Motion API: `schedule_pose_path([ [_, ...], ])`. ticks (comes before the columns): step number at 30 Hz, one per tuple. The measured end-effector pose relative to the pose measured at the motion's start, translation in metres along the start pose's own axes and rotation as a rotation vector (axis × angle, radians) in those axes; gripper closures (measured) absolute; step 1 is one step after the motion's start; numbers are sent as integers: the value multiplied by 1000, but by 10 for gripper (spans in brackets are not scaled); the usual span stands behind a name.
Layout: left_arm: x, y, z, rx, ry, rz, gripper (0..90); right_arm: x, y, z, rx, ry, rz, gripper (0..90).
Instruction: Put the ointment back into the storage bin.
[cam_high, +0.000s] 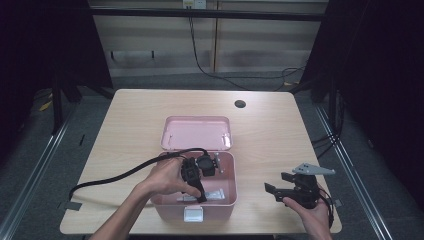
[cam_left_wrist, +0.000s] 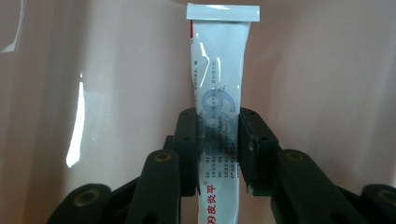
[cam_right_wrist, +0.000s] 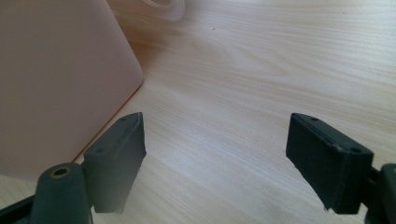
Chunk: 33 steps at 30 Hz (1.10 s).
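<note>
The left gripper (cam_high: 200, 192) is reaching down into the open pink box (cam_high: 227, 197) near the front edge of the surface (cam_high: 135, 115), and its jaws are clamping a white tube (cam_left_wrist: 219, 93) from both sides. In the left gripper view the tube is standing lengthwise between the two black pads, its flat crimped end pointing away from the gripper toward the pink wall of the box, with blue and red print running along its body. From the high view the tube is lying low inside the box, close to the front wall, with the person's left hand (cam_high: 167, 177) wrapping the gripper body and its black cable (cam_high: 115, 176) trailing off to the left. The box lid (cam_high: 197, 132) is lying open behind it. Over on the right, the right gripper (cam_high: 275, 187) is hovering just above the surface beside the box, its jaws standing wide apart with nothing between them, bare wood showing in the gap.
</note>
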<state>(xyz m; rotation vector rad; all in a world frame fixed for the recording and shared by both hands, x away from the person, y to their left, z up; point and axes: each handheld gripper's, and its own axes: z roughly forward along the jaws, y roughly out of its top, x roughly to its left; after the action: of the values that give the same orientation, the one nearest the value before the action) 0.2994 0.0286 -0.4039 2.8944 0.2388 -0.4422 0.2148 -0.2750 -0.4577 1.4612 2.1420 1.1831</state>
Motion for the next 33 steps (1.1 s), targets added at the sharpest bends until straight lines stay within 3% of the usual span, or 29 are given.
schedule_pose_path([
  [15, 3, 1, 16, 0, -35, 0, 708, 0, 0, 0, 1, -2, 0, 196],
  [26, 2, 1, 25, 56, -51, 24, 707, 0, 0, 0, 2, -3, -1, 195],
  [33, 2, 0, 31, 50, -72, 22, 707, 0, 0, 0, 5, -5, -2, 194],
])
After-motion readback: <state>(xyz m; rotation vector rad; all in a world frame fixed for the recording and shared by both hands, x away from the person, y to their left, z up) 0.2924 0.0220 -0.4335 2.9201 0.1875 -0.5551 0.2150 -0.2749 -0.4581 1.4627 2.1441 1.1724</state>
